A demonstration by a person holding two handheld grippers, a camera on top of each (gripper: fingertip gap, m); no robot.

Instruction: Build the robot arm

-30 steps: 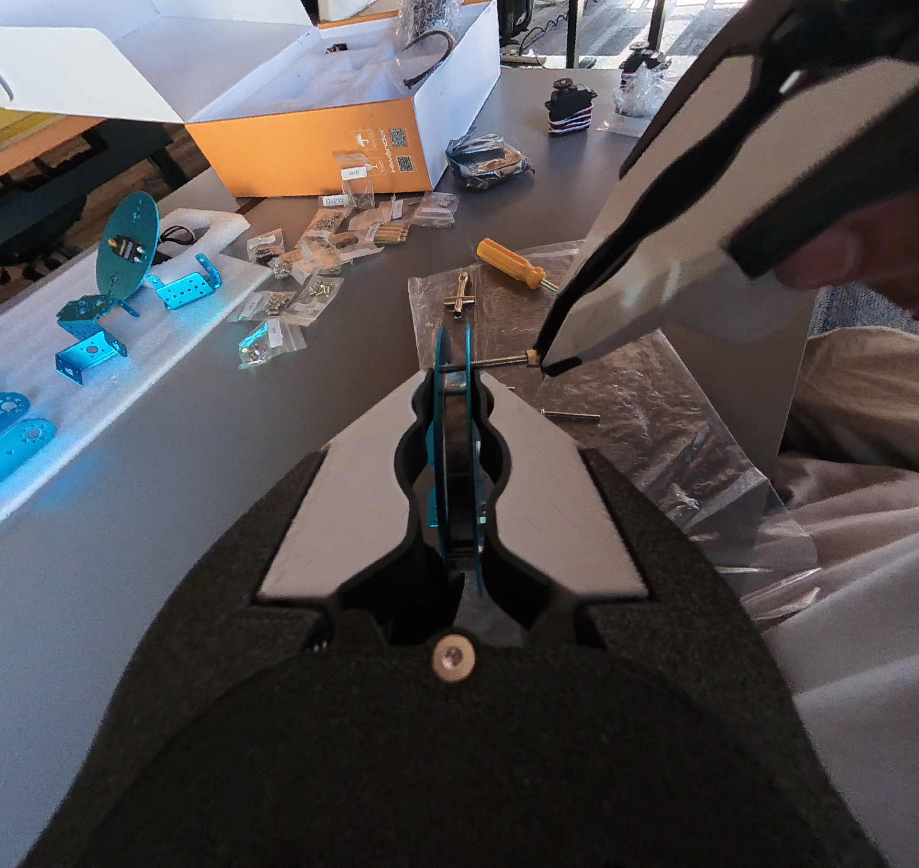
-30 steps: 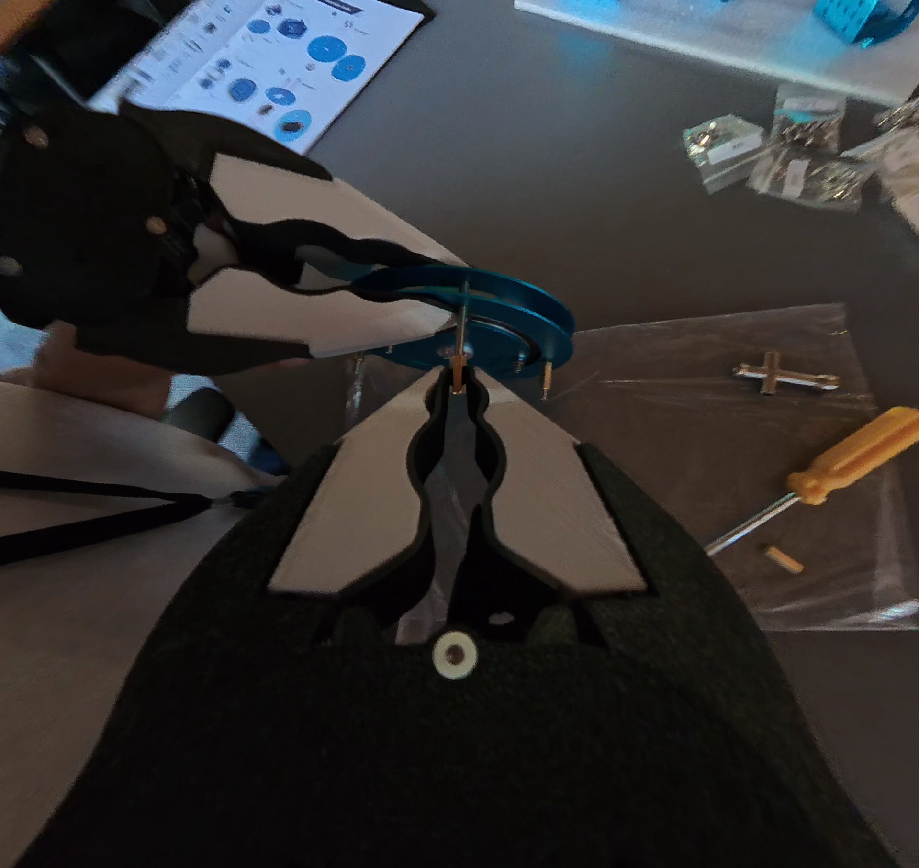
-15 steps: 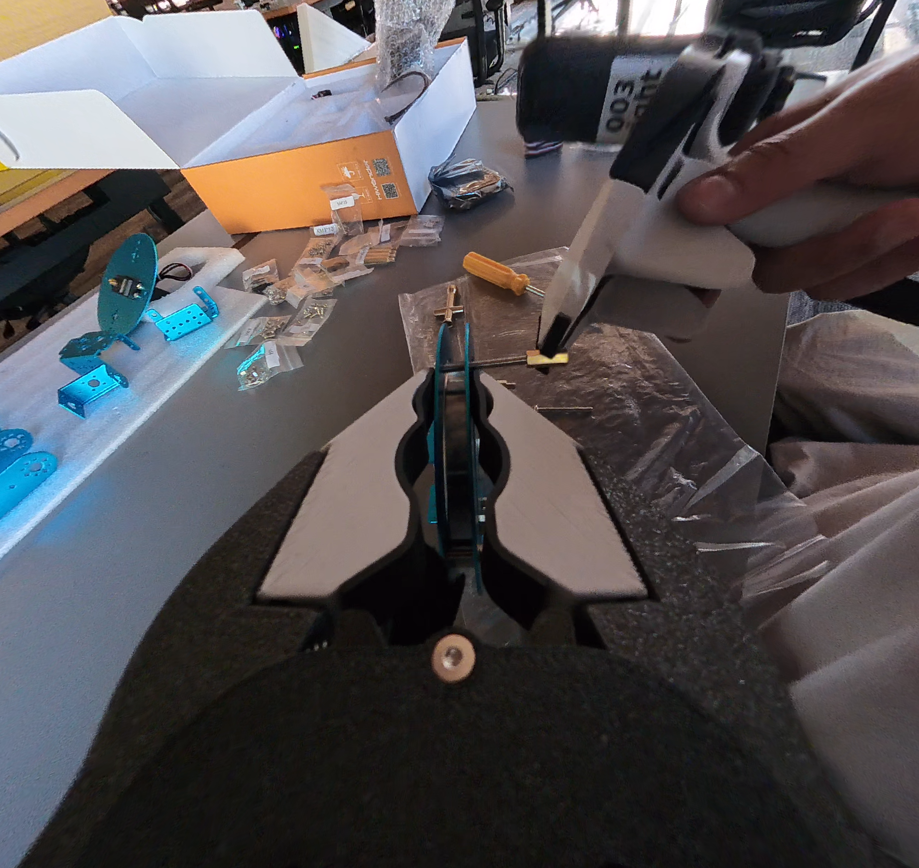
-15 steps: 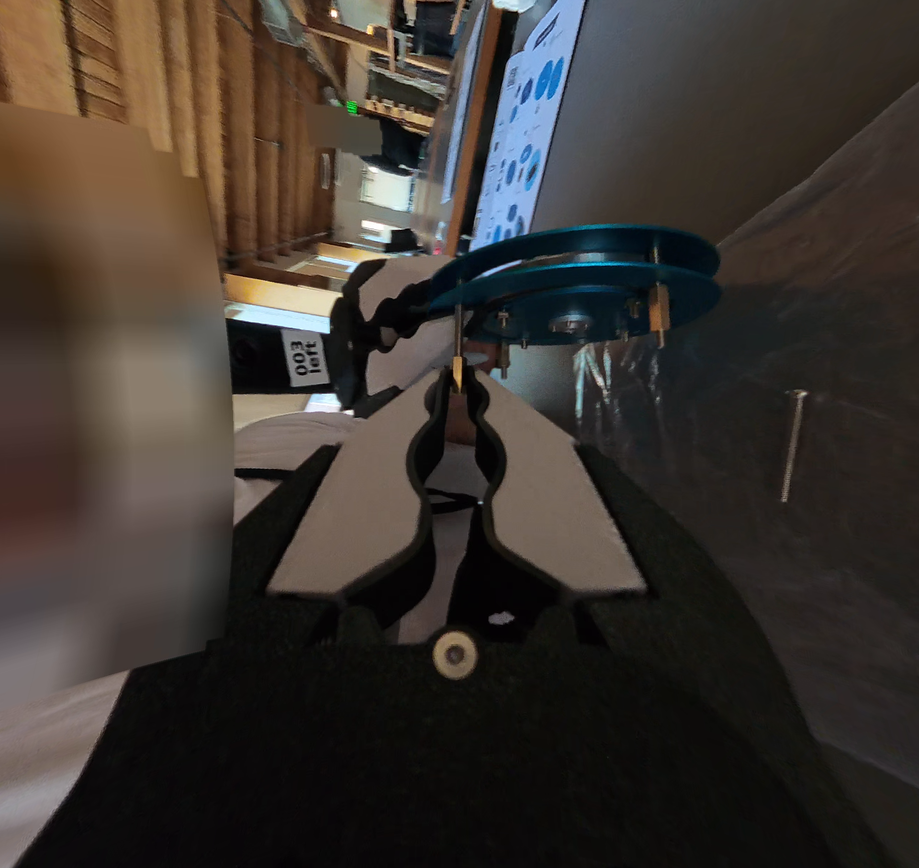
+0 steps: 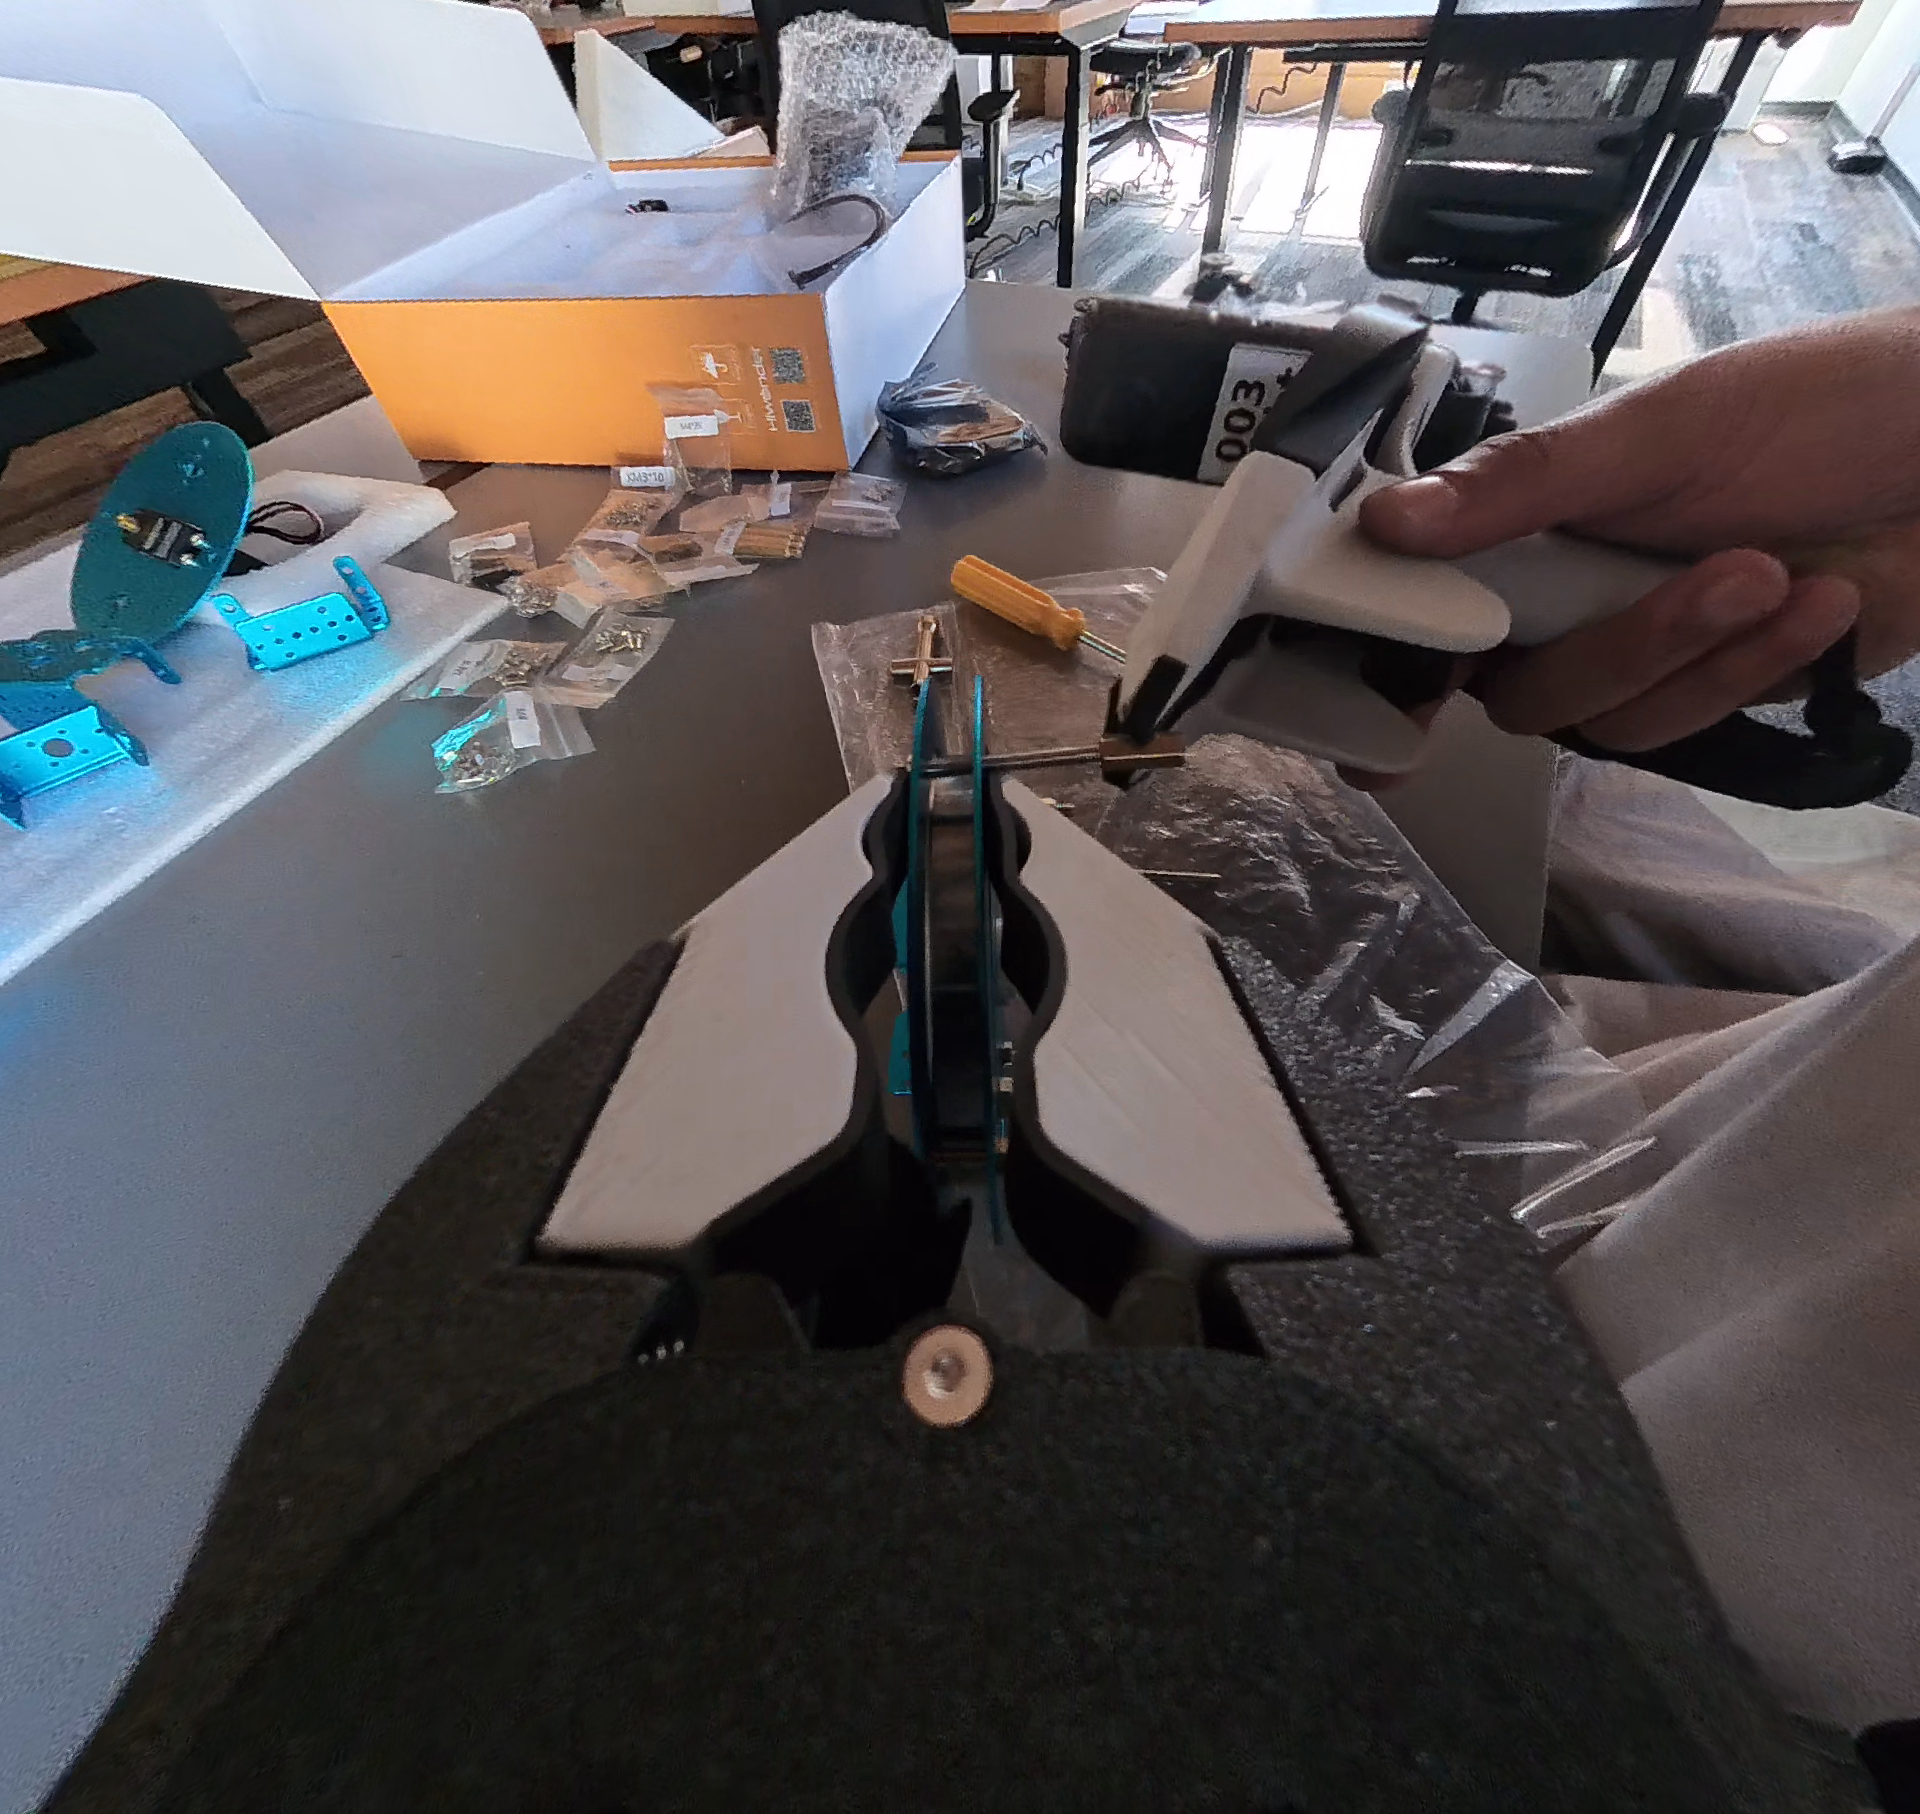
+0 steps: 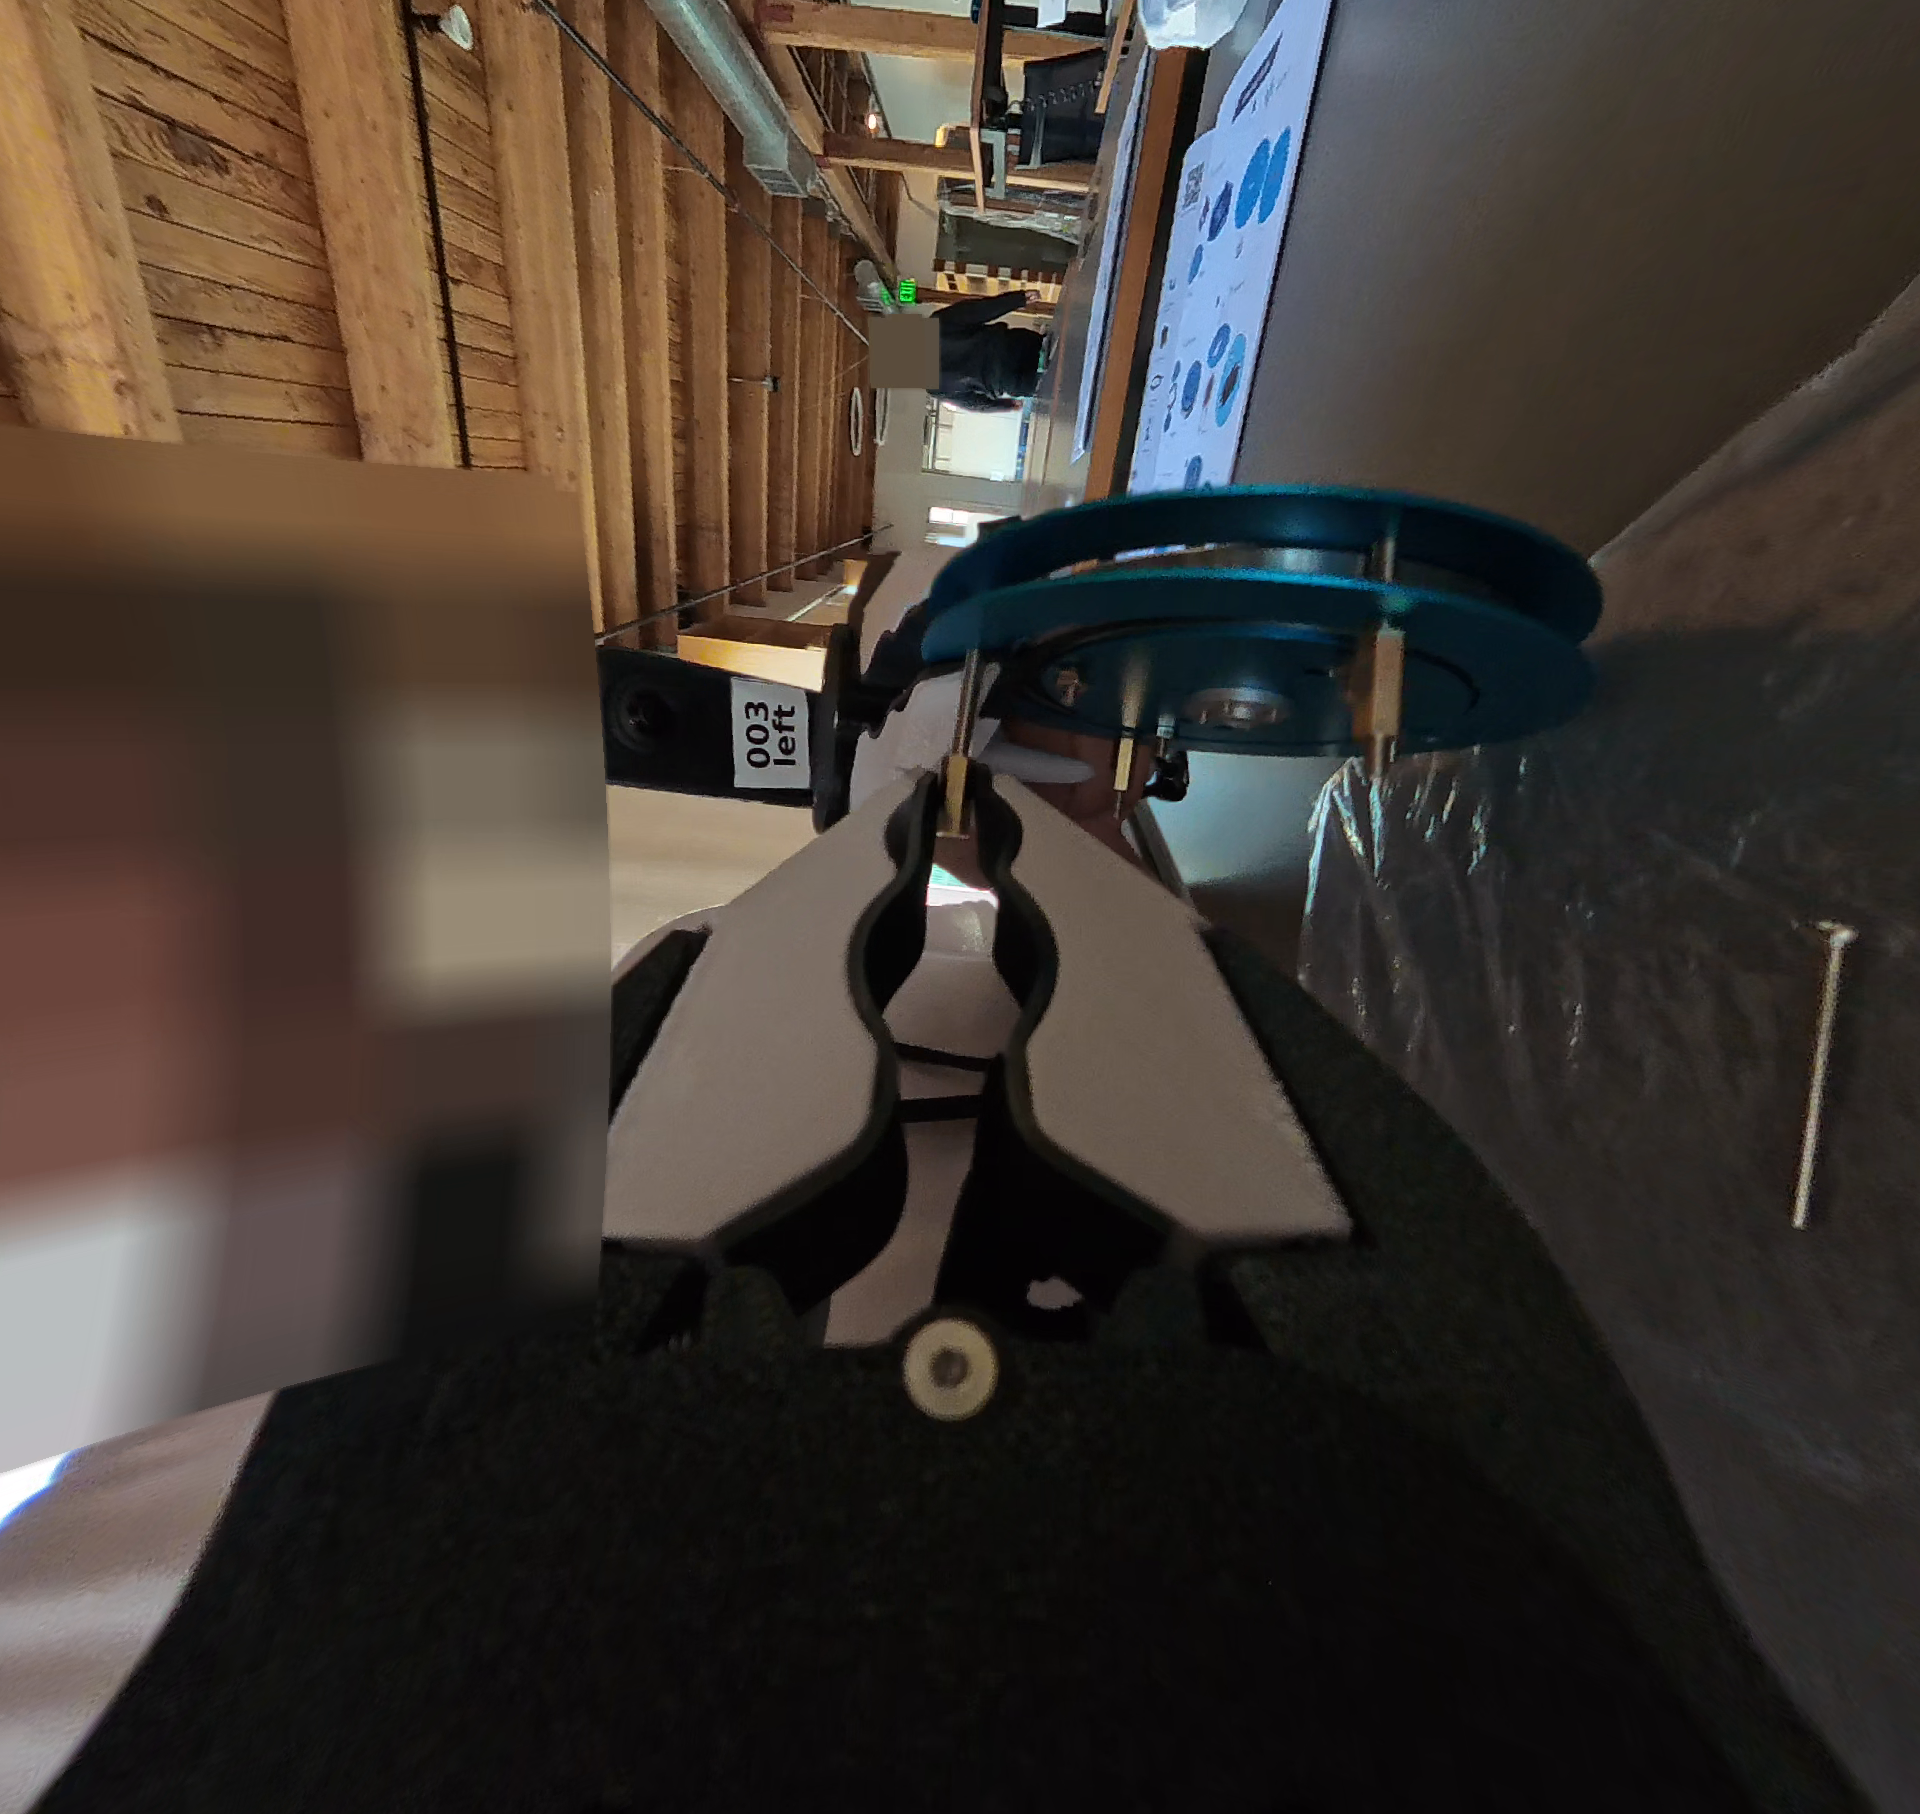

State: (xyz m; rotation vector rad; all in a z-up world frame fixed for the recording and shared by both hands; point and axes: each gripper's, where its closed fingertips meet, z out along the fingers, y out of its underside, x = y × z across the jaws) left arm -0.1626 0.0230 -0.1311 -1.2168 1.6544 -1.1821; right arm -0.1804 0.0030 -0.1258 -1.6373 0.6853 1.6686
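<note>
My left gripper (image 5: pixel 948 803) is shut on a blue two-disc metal assembly (image 5: pixel 943 943) and holds it edge-on above the grey table (image 5: pixel 416 933). A long screw (image 5: pixel 1039 758) sticks out of the discs to the right with a brass standoff (image 5: pixel 1148 754) on its end. My right gripper (image 5: pixel 1138 725), held by a hand, is shut on that standoff. In the right wrist view, rolled on its side, the right gripper (image 6: pixel 956 814) pinches the standoff (image 6: pixel 954 790) below the discs (image 6: pixel 1247 621). Other short brass standoffs hang from the lower disc. The left gripper (image 6: pixel 883 663) shows behind the discs.
A clear plastic bag (image 5: pixel 1299 891) lies under the work with a loose long screw (image 6: pixel 1818 1068), a yellow screwdriver (image 5: pixel 1023 606) and a cross wrench (image 5: pixel 928 658). Small hardware bags (image 5: pixel 582 621), blue brackets (image 5: pixel 301 621) on white foam and an open orange box (image 5: pixel 582 382) lie at left and back. Left and right tips are no more than a few centimetres apart.
My right gripper has rolled about a quarter turn around the screw while gripping the standoff, so its view went from upright to sideways. My left gripper has kept the discs almost still.
</note>
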